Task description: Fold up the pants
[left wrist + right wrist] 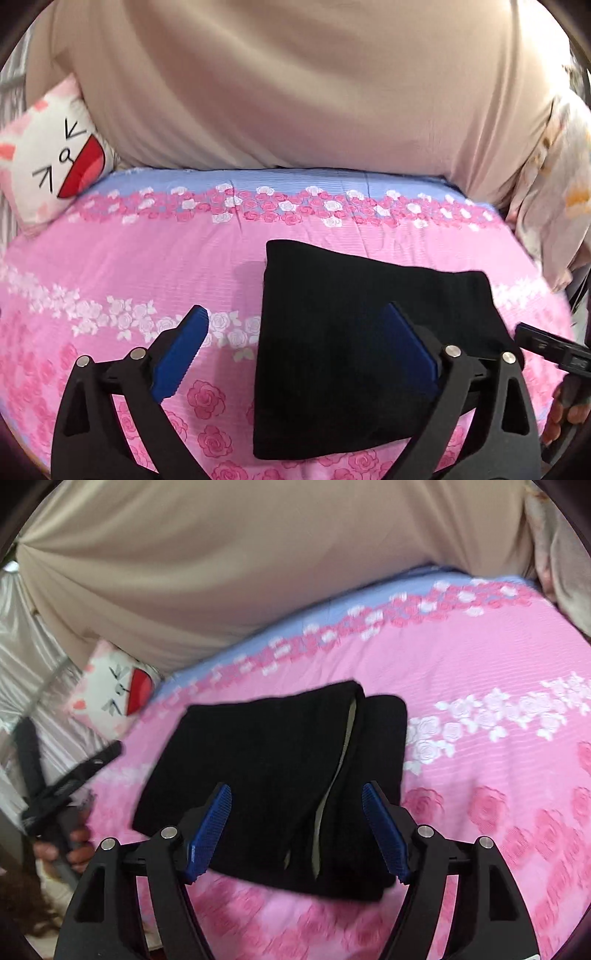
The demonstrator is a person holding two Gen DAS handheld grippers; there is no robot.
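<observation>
Folded black fabric pants [354, 354] sit mid-bed on the pink rose-print bedsheet [147, 258], both the left hand-held gripper [295, 350] and right hand-held gripper [297, 830] hovering over them, jaws spread apart, gripping nothing

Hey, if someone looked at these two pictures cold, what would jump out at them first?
The black pants, folded into a compact bundle, stand out sharply against the pink rose-print bedsheet they lie on. Both grippers hang above them with jaws apart, the left gripper over the bundle's left edge and the right gripper over its near end. A white cartoon-cat pillow with a red open mouth sits at the far edge, against a beige drape.
</observation>
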